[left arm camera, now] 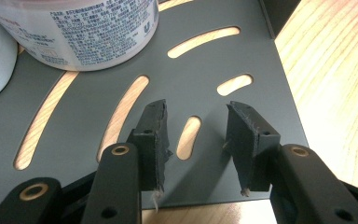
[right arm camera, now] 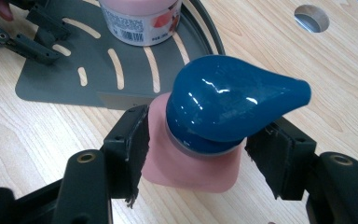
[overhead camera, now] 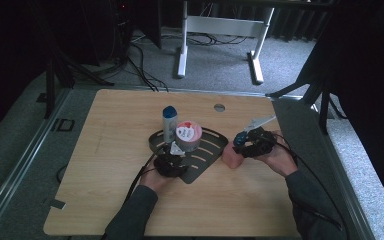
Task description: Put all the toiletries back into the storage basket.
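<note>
A pink bottle (right arm camera: 182, 163) with a dark blue pump cap (right arm camera: 228, 102) stands on the wooden table just right of a grey slotted tray (overhead camera: 205, 161). My right gripper (right arm camera: 200, 126) is shut on it, one pad on each side below the cap. From above, the right gripper (overhead camera: 248, 142) sits over the pink bottle (overhead camera: 231, 157). My left gripper (left arm camera: 196, 112) is open over the tray's (left arm camera: 88, 107) front corner, with nothing between its pads; from above the left gripper (overhead camera: 172, 159) is at the tray's near edge.
On the tray stand a pink-lidded jar (overhead camera: 188, 135) and a white bottle with a blue cap (overhead camera: 169, 122). A round hole (overhead camera: 219, 107) is set in the table's far side. A white desk frame (overhead camera: 220, 30) and cables lie on the floor beyond.
</note>
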A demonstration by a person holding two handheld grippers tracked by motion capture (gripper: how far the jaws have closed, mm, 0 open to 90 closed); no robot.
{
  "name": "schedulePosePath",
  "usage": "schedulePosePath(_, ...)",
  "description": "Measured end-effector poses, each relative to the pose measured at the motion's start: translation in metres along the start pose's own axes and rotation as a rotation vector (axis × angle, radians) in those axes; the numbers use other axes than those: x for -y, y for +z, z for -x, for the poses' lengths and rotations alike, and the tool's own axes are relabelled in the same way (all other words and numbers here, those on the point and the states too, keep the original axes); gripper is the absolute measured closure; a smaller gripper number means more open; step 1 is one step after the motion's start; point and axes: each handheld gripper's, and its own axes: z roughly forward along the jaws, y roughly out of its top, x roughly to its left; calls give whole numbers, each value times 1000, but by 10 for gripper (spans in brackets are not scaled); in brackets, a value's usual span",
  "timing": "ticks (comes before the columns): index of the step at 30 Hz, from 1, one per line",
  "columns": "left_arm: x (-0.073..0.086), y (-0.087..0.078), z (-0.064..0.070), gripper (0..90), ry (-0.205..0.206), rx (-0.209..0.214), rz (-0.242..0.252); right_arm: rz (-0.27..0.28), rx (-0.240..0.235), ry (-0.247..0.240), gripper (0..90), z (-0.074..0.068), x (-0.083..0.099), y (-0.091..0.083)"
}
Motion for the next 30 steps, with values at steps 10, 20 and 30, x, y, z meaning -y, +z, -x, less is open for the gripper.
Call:
schedulePosePath(10, 0, 0, 0, 586, -2, 1, 2, 42, -10, 0, 388, 2, 3, 7)
schedulePosePath(20, 0, 0, 0, 585, -6, 3, 3, 75, -17, 1, 381, 3, 4, 14)
schedulePosePath(30, 1, 0, -1, 585, -5, 5, 3, 102, -16, -4, 387, 2, 1, 17)
